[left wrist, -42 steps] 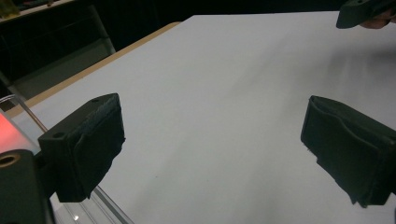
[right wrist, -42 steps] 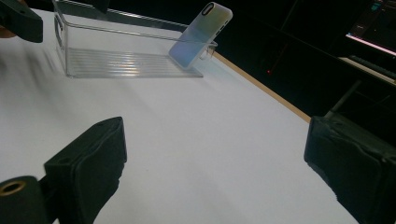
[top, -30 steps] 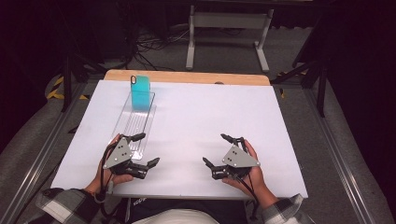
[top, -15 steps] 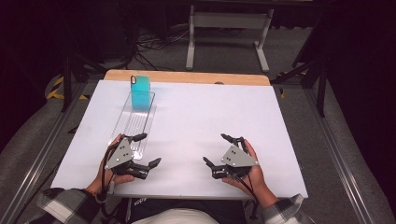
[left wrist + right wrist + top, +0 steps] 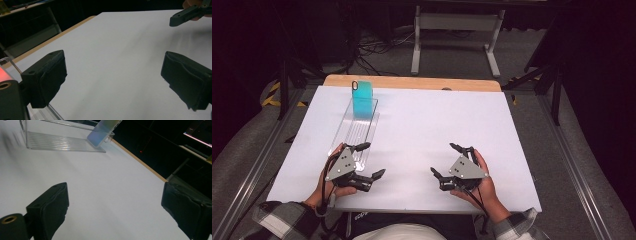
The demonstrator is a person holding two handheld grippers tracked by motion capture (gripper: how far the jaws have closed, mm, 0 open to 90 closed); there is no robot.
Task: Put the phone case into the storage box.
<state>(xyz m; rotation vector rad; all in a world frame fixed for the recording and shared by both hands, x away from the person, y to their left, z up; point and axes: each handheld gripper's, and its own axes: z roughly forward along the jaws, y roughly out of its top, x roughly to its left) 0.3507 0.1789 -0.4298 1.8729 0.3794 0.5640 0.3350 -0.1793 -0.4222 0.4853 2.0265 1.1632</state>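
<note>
Light falls evenly from above on the white table [image 5: 422, 125], which stands bright against a near-black room. Shadows beneath the hands are faint and soft. Both gripper views look dimmer, slightly grainy — the near black pads [image 5: 50, 75] blur at the edges.

This looks like a lab or recording studio: a white-topped bench with a pale wooden edge [image 5: 412, 82] stands among dark surroundings, loose black cables [image 5: 377, 47] on grey carpet, a grey metal stand [image 5: 455, 22], and yellow-black hazard tape [image 5: 274, 95].
</note>
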